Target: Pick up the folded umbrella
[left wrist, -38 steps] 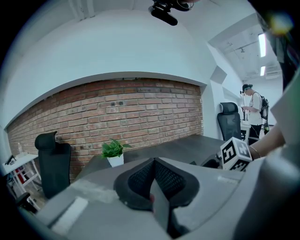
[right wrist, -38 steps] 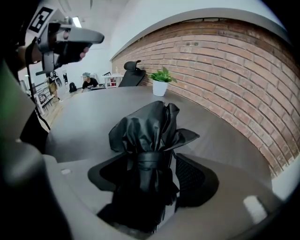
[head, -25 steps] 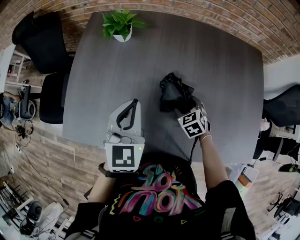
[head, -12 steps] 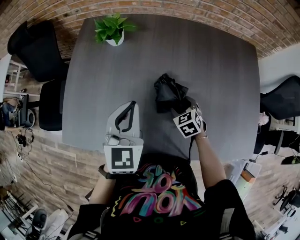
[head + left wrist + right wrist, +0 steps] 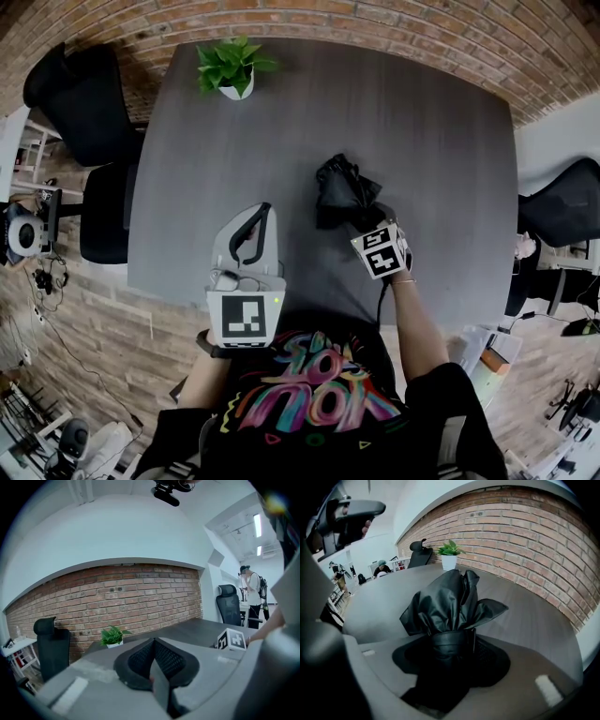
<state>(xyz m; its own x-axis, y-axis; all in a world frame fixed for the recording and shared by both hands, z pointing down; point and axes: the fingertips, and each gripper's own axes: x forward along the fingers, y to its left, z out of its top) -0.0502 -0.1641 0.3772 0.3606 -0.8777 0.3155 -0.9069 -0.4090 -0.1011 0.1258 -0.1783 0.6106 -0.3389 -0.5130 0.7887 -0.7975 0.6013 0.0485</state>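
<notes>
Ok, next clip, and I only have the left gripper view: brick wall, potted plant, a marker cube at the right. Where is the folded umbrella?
Observer: The crumpled black fabric folded umbrella stands between the jaws of the right gripper, which are closing round its strapped neck.
Operator: Pressing on it yet?
Observer: Not that I can see. In the right gripper view the jaws look slightly clear of the neck on both sides.
Operator: And where is my left gripper relative to it?
Observer: The head view puts the left gripper over the dark grey table, left of the umbrella and clear of it.
</notes>
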